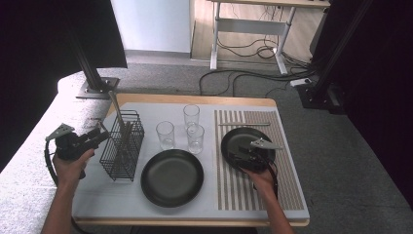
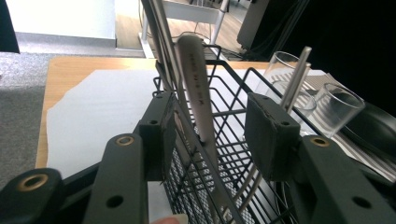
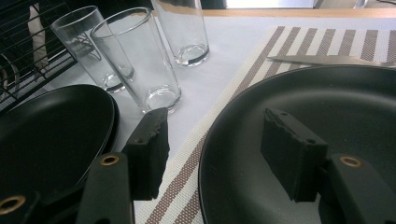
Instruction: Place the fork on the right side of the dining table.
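**Two tongs, one at the rack, one over a plate**

Tongs first: the left gripper (image 1: 100,138) sits at the left side of the black wire rack (image 1: 122,146), and in its own view its jaws stand apart on either side of a pale utensil handle (image 2: 196,88) that rises from the rack; the pads do not press on it. The right gripper (image 1: 238,155) hangs over the right plate (image 1: 243,136), jaws spread, one pad over the plate's inside and the other over the striped mat (image 1: 287,161) beyond its rim, with the rim between them and nothing pinched.

Count of things on the table: one wire rack at the left, holding several long utensils, of which one silver handle (image 1: 115,105) sticks out far and upward; their exact number I cannot tell. Three clear glasses (image 1: 165,134) stand close together in the middle, toward the far side. Two black plates: one (image 1: 172,177) near the middle on the white sheet (image 1: 160,112), the other on the striped mat at the right. One knife (image 1: 243,124) lies across the mat just beyond the right plate.
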Action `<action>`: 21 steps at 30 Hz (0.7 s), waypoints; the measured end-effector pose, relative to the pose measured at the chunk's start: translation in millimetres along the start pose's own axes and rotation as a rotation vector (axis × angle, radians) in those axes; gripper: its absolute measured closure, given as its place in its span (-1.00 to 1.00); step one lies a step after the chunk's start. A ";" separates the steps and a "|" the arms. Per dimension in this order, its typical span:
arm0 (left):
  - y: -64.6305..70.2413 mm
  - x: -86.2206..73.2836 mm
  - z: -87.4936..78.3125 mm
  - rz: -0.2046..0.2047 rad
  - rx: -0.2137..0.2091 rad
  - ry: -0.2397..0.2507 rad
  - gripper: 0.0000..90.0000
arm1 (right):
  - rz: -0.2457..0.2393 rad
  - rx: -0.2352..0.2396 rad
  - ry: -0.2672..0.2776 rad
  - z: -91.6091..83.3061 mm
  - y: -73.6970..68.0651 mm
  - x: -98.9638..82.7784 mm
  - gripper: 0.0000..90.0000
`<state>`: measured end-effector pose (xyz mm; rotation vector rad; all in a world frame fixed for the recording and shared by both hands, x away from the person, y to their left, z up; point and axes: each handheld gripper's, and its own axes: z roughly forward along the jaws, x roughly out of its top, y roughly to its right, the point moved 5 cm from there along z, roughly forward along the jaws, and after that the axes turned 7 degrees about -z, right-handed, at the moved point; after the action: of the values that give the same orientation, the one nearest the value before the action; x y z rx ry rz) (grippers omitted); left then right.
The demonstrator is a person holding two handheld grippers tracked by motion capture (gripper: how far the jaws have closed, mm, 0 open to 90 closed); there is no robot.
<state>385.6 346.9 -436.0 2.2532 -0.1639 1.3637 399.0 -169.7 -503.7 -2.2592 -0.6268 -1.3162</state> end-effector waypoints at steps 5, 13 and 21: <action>-1.7 2.1 4.0 -0.002 0.001 -0.003 0.22 | 0.000 -0.001 -0.002 0.4 0.1 -0.6 -0.08; -6.0 3.8 7.1 -0.020 -0.002 0.000 0.36 | 0.002 -0.001 -0.003 0.2 0.8 -1.2 -0.08; -1.9 6.7 9.9 -0.006 -0.008 -0.005 0.49 | 0.003 -0.003 -0.007 0.6 1.6 -2.5 -0.08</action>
<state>397.5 345.0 -434.6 2.2490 -0.1634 1.3527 399.2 -171.0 -506.4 -2.2678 -0.6240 -1.3089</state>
